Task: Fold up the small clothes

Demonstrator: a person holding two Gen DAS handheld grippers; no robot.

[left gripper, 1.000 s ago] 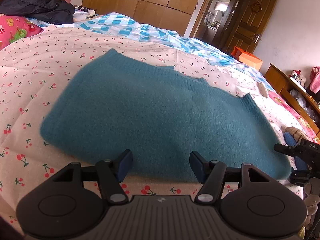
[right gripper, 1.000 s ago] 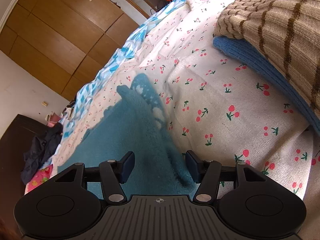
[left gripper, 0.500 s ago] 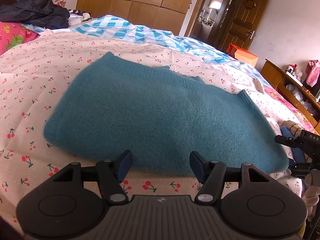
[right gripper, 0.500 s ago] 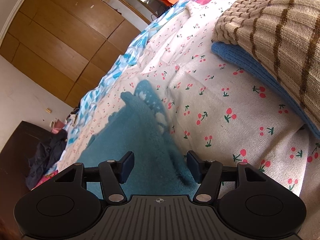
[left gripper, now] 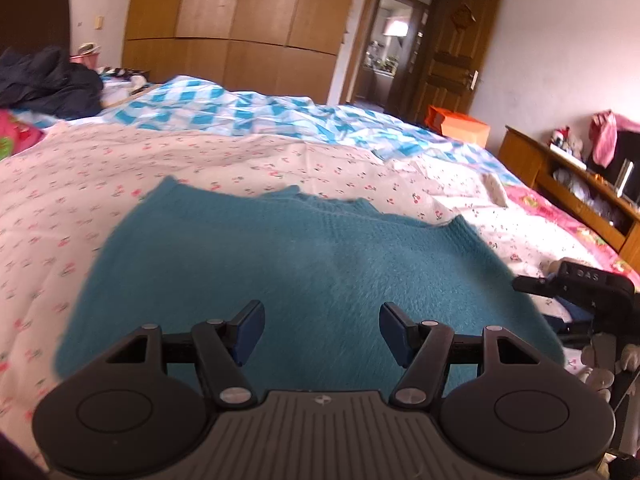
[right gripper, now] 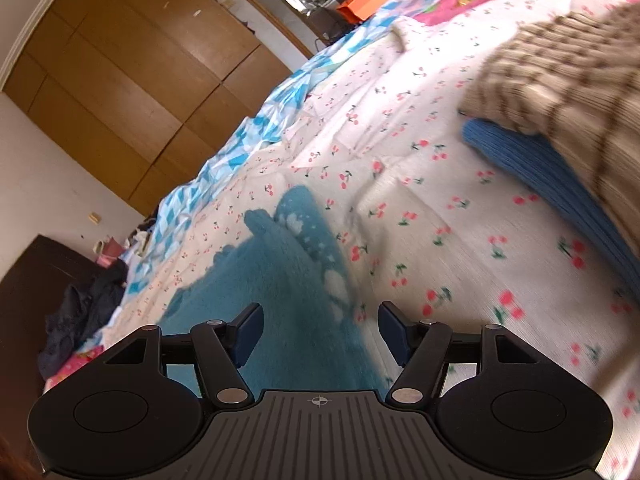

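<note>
A teal fuzzy knit sweater (left gripper: 304, 272) lies folded flat on the cherry-print bedspread (left gripper: 80, 184). My left gripper (left gripper: 322, 330) is open and empty, just above the sweater's near edge. My right gripper (right gripper: 320, 332) is open and empty over the sweater's right end (right gripper: 280, 280), with its right finger above the bedspread (right gripper: 460, 264). The right gripper's body (left gripper: 580, 284) shows at the right edge of the left wrist view.
A brown striped knit (right gripper: 568, 72) lies on a folded blue knit (right gripper: 540, 176) at the right. A blue checked quilt (left gripper: 248, 112) covers the far bed. Dark clothes (left gripper: 48, 80) sit far left. A wooden wardrobe (left gripper: 240, 28), a door and an orange box (left gripper: 460, 128) stand behind.
Both grippers have lowered and tilted up, so more of the room shows. The left one has moved forward over the sweater's near edge. Both stay open and empty.
</note>
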